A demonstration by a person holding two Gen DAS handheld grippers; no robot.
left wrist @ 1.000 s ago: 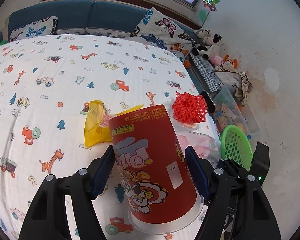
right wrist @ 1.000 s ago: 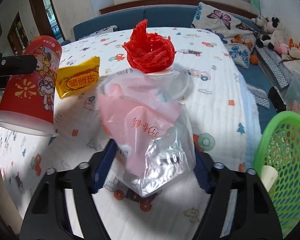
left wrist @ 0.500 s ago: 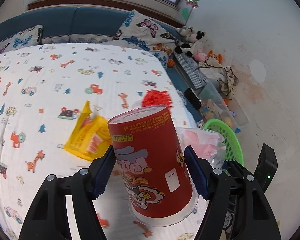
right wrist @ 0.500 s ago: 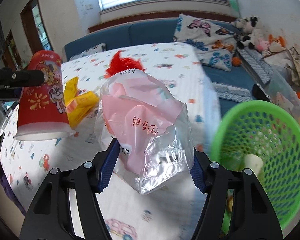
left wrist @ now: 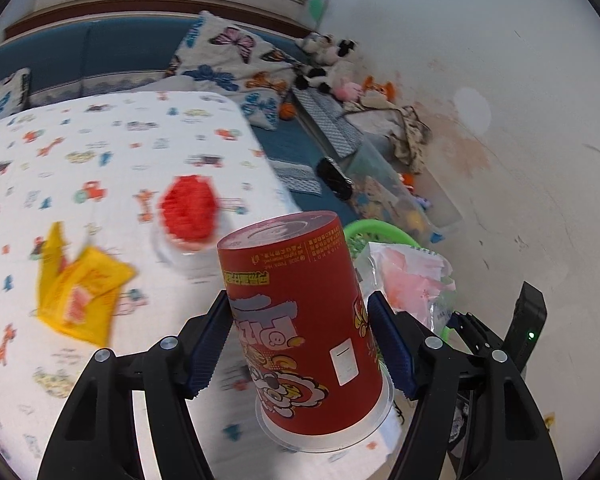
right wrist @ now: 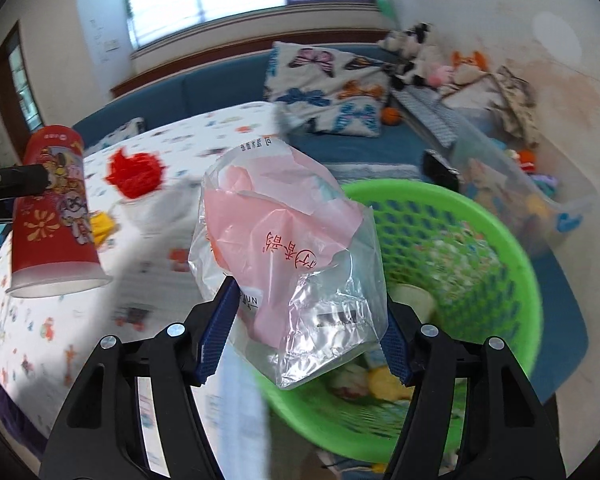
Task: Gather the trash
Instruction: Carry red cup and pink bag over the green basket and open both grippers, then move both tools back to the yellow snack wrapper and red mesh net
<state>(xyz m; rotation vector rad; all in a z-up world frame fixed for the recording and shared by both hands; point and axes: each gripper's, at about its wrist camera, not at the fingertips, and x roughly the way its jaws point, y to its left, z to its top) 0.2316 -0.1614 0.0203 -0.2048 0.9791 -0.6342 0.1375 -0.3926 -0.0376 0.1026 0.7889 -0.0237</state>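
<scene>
Left tool [left wrist: 300, 338] clamped on upside-down red cup [left wrist: 300, 320]; right tool [right wrist: 306, 328] gripping crumpled clear-and-pink bag [right wrist: 288, 256] above green basket [right wrist: 500, 248]. Yellow wrapper [left wrist: 80, 292] lying on patterned surface [left wrist: 100, 152]

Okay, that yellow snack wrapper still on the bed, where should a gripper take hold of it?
The yellow wrapper lies mostly flat on the bedspread, but one corner stands up at its far left. Pinch that raised flap, coming from above; flat parts offer the fingers little to close on. Blur hides finer creases.
</scene>
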